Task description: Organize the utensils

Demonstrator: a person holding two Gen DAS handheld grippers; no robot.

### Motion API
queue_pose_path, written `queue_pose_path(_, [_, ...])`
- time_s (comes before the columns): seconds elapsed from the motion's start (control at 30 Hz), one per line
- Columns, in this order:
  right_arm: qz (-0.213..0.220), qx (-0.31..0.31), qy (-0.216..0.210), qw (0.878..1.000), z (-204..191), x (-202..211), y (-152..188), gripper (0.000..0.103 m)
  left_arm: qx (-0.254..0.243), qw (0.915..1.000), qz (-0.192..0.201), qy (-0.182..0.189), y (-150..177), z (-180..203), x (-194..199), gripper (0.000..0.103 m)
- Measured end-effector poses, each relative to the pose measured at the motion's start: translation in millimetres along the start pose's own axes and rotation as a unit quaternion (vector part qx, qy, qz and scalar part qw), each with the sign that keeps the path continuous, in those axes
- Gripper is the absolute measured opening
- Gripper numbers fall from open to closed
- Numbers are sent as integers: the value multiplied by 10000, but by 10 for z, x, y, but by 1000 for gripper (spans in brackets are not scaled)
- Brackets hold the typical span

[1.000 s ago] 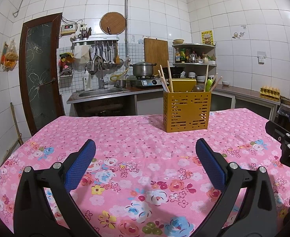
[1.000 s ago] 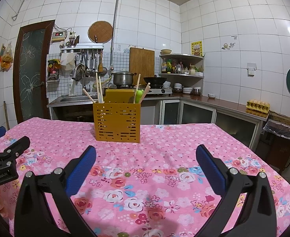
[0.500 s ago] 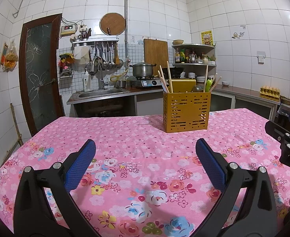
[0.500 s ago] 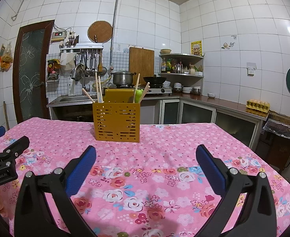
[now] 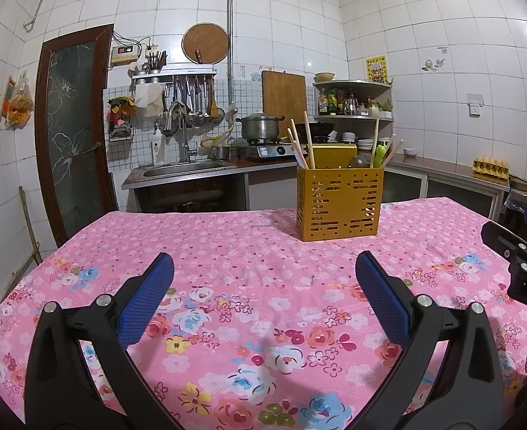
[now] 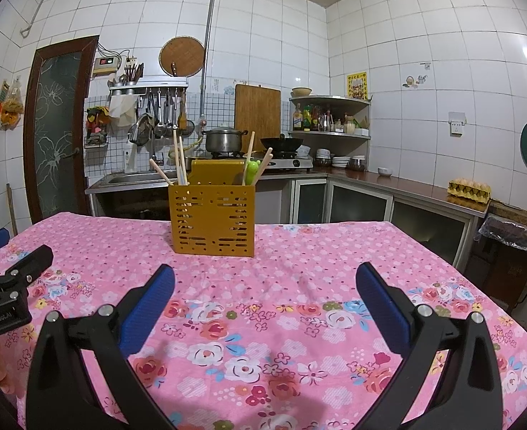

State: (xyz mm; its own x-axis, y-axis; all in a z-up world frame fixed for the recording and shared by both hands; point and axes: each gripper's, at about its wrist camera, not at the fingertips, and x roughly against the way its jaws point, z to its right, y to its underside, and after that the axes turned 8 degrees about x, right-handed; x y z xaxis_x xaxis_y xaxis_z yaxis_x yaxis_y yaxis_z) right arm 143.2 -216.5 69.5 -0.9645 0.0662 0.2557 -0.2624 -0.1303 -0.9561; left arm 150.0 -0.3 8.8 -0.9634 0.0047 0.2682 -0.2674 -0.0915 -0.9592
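Since a second ago nothing has moved: left tool and right tool remain spread and empty low in frame, the utensil holder upright mid-frame on the desk, suggesting organizing is complete.

A soft floral cloth, pink and matt, lightly wrinkled, covers the surface. The perforated holder at centre right of the left wrist view looks like matt ochre painted metal or plastic; pale bare wooden chopsticks stick out of it. The left gripper has matt black plastic arms and fingers padded with rough, dimpled blue rubber. Behind, glossy white wall tiles and a brushed steel pot.
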Motion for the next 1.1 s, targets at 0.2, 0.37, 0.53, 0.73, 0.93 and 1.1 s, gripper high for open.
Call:
queue_pose_path(0.2, [-5, -4, -6, 10000, 9, -1, 4, 99, 15, 10000, 4, -1, 9, -6, -1, 98])
queue_pose_path(0.37, [1, -1, -1, 10000, -1, 0, -1, 99, 18, 10000, 6, -2, 17, -12, -8, 98])
queue_pose_path(0.53, [-6, 1, -4, 10000, 4, 4, 2, 99, 1, 10000, -2, 7, 34, -13, -12, 98])
queue_pose_path(0.73, [-10, -2, -3, 10000, 3, 0, 3, 99, 17, 10000, 12, 2, 39, -16, -14, 98])
queue_pose_path(0.93, [-5, 0, -5, 10000, -1, -3, 0, 99, 23, 10000, 27, -1, 43, -18, -14, 98])
queue_pose_path(1.1, [15, -3, 8, 10000, 3, 3, -2, 99, 17, 10000, 58, -19, 42, -17, -7, 98])
